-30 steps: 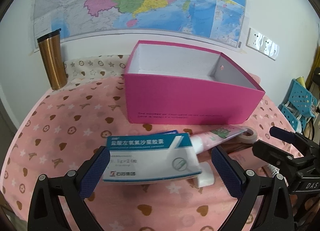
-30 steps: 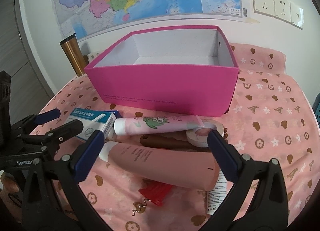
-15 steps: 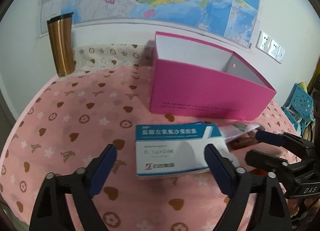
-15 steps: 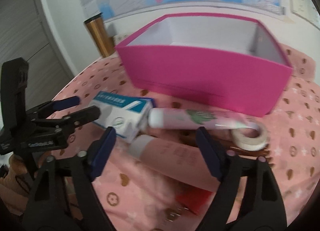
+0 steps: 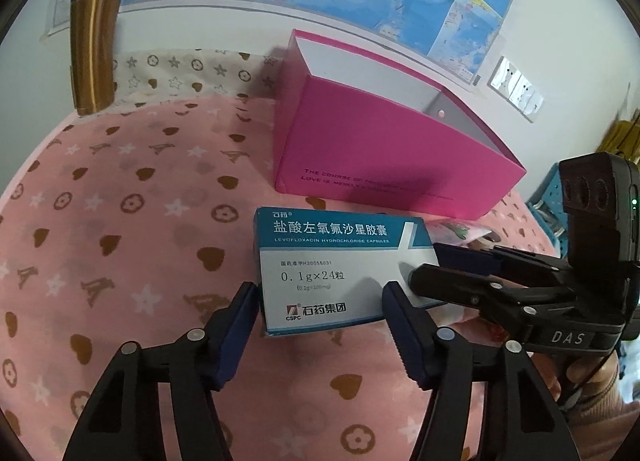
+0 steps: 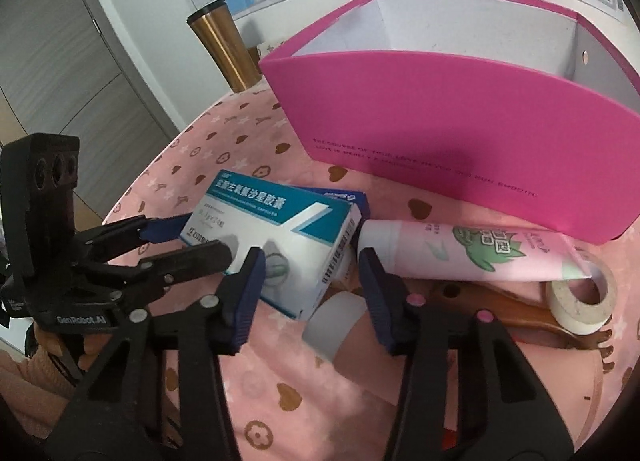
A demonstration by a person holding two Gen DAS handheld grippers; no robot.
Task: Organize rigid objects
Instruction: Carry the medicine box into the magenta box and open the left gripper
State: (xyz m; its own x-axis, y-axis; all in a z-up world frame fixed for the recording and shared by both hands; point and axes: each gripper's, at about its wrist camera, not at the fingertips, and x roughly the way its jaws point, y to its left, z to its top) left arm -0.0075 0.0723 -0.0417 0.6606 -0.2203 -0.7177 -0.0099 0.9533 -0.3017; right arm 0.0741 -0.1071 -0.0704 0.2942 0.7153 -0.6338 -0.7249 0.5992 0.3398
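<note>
A white and teal medicine box (image 5: 340,273) (image 6: 276,237) lies flat on the pink cloth in front of the open magenta box (image 5: 400,165) (image 6: 440,129). My left gripper (image 5: 320,321) (image 6: 208,237) is closing, with the box's near edge between its blue pads; no firm press shows. My right gripper (image 6: 310,285) (image 5: 426,263) is closing too, around the box's other end. The white cap of a salmon tube (image 6: 332,325) lies just below it. A pink tube with a green print (image 6: 460,249) lies to the right.
A copper tumbler (image 5: 94,49) (image 6: 224,49) stands at the back left by the wall. A tape roll (image 6: 580,301) and a brown wooden piece (image 6: 520,309) lie right of the tubes. A dark blue packet (image 6: 356,197) peeks from under the medicine box.
Both pairs of jaws have narrowed from wide open. The left gripper has come down closer to the medicine box. The right gripper has swung left from the salmon tube to the box's end.
</note>
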